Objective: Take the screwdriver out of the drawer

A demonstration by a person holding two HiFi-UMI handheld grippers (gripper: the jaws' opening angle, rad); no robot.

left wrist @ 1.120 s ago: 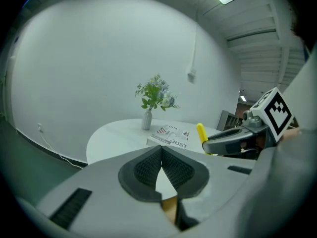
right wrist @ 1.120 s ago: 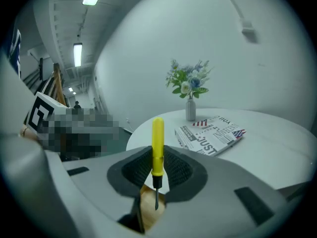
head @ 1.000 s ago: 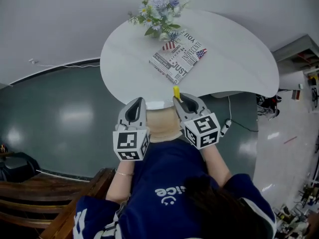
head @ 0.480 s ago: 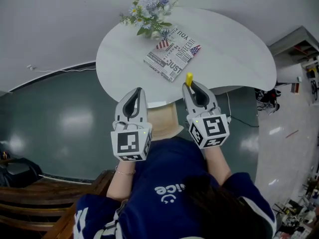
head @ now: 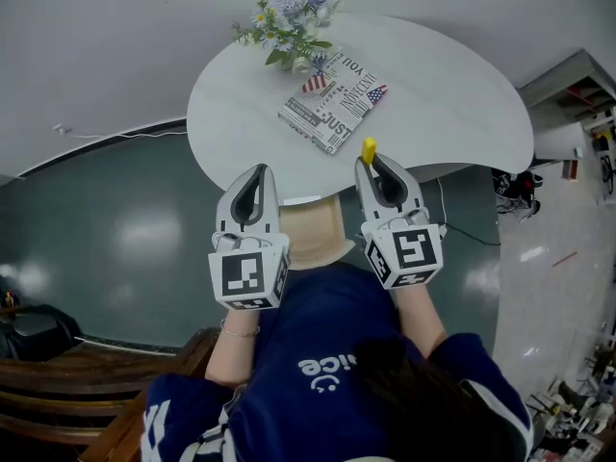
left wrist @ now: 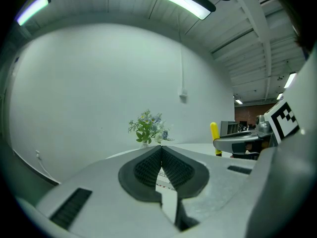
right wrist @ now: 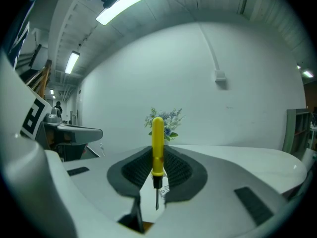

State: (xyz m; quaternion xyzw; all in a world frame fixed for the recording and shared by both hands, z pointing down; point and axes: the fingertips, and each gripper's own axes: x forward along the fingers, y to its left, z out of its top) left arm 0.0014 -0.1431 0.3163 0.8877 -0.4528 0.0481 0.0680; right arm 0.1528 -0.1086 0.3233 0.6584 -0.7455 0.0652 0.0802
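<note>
right gripper view: level right tongs clamp the screwdriver upright; left tongs level, closed empty.

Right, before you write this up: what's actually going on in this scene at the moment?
A person is working with a hand-held gripper in each hand at a white table. The right hand-held gripper is clamped on a yellow screwdriver, held upright with its handle up and tip down. The left hand-held gripper is shut and empty beside it. The wooden drawer sits open below them.
</note>
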